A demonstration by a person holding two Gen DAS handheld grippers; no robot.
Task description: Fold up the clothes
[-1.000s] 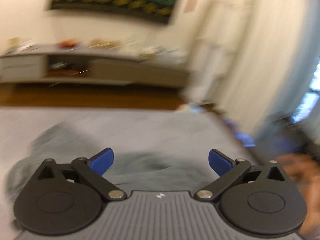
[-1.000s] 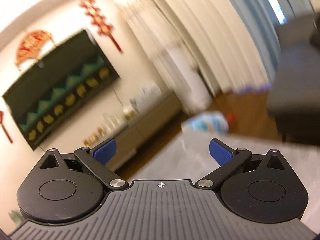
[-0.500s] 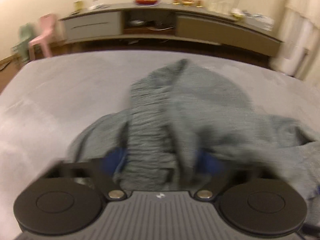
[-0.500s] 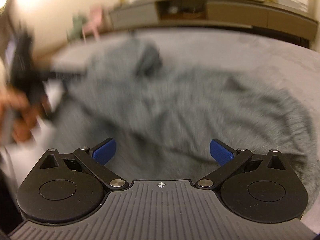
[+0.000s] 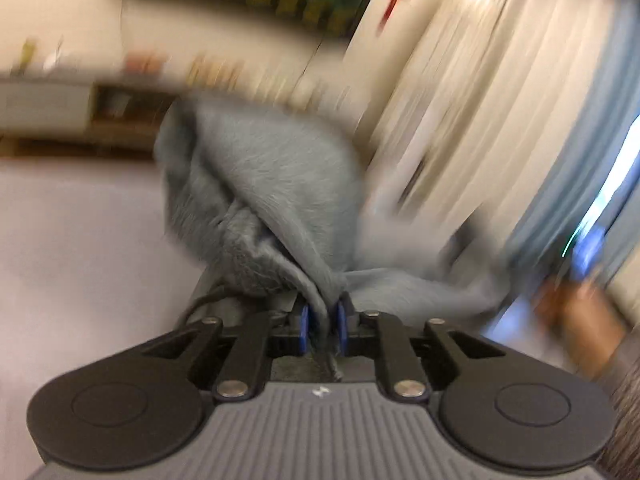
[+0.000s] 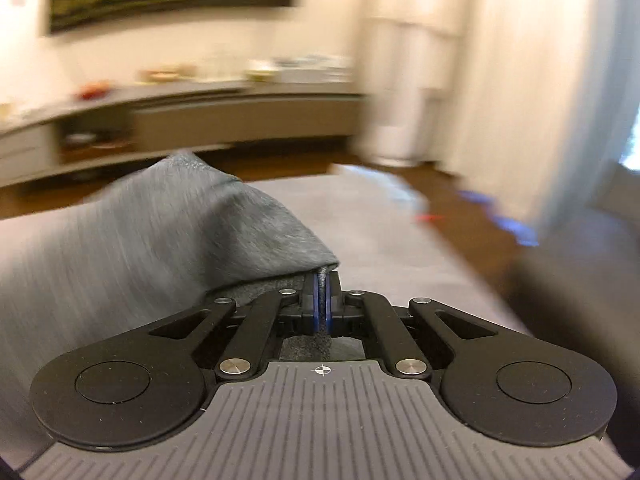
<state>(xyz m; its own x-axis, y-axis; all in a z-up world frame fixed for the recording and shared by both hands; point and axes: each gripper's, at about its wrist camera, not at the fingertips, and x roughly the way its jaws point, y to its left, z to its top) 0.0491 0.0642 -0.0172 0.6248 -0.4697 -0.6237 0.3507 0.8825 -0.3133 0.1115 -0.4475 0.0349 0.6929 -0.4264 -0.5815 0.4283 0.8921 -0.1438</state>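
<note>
A: Left gripper (image 5: 322,318)?
B: Jaws closing, blue pads pinching a fold of the grey garment (image 5: 264,184), which rises above the pale bed surface (image 5: 80,240).
A: Right gripper (image 6: 321,300)?
B: Closing too, nipping the garment's edge.
A: Beyond?
B: Sideboard (image 6: 240,116) and curtains (image 5: 500,100) are blurred; the sideboard's contents are unreadable.

Left wrist view: taken from behind the left hand-held gripper (image 5: 322,320), close over the grey garment (image 5: 260,184). Right wrist view: likewise behind the right hand-held gripper (image 6: 322,300). Shared: garment, sideboard (image 6: 240,116), curtains (image 6: 520,80).
</note>
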